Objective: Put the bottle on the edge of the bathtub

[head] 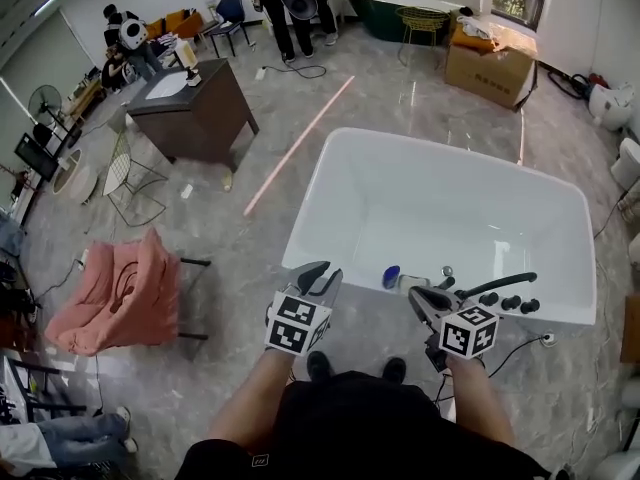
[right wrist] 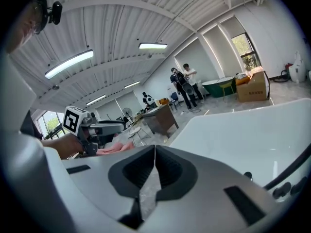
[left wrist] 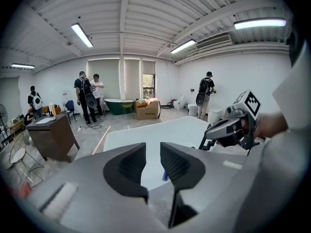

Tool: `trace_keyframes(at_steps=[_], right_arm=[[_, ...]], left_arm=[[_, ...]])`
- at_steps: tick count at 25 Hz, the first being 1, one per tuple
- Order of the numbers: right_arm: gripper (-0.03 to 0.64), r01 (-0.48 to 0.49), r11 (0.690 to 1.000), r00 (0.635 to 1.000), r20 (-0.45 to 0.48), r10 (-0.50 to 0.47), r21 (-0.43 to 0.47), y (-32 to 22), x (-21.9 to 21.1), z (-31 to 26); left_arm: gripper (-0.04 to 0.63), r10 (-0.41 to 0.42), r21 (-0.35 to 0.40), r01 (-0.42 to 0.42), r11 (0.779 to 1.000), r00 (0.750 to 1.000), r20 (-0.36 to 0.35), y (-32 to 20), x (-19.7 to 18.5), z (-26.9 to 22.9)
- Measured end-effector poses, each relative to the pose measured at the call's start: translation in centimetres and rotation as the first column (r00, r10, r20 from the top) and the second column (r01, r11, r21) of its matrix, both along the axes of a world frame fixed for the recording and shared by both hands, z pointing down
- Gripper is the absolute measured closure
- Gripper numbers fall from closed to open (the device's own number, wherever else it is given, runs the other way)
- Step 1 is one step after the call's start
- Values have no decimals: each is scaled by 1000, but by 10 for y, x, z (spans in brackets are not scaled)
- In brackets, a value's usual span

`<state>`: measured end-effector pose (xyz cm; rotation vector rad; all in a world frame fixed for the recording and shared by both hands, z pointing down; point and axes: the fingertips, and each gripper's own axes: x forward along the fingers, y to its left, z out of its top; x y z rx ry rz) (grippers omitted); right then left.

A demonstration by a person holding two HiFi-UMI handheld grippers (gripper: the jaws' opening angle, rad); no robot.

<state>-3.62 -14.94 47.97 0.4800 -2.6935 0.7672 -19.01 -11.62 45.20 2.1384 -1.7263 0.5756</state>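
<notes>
Bottle (head: 403, 281), small, blue-ended, pale-bodied, at bathtub (head: 310, 203) near rim.

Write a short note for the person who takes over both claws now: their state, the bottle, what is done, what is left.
Left claw: open, empty.
Right claw: shut, empty.
Small clear bottle with a blue cap: it seems to lie on the near rim of the white rectangular bathtub, beside the black tap knobs; no claw touches it.
Done: the placing, apparently.
Left: check that the bottle sits steadily on the rim.
</notes>
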Motion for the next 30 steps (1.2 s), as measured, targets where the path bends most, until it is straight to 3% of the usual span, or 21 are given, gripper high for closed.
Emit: trace_keyframes(at_steps=[6,14,18,23,27,30], right_arm=[[604,7,999,1000,-15,-6,39,14,-52,-14],[604,-37,985,999,-1,38,168,3,-75,-63],[604,-63,972,998,36,56,225,-7,-58,-96],[604,-125,955,982,171,80,268,-13,-34,-145],[606,-133,909,987,141,83,395,-16,-27,-162],[606,-133,901,987,133,85,414,-17,-20,-164]], left_arm=[[517,-27,41,29,999,999,-44,9,-55,-12],[565,-17,97,23,995,998,-61,5,-94,-29],[578,-21,131,30,991,997,-68,-3,-95,-45],[584,-24,193,37,980,998,-66,-18,-92,-75],[584,-11,233,25,972,998,-63,-25,-86,-96],[584,4,241,11,971,998,-63,-29,-73,-103]])
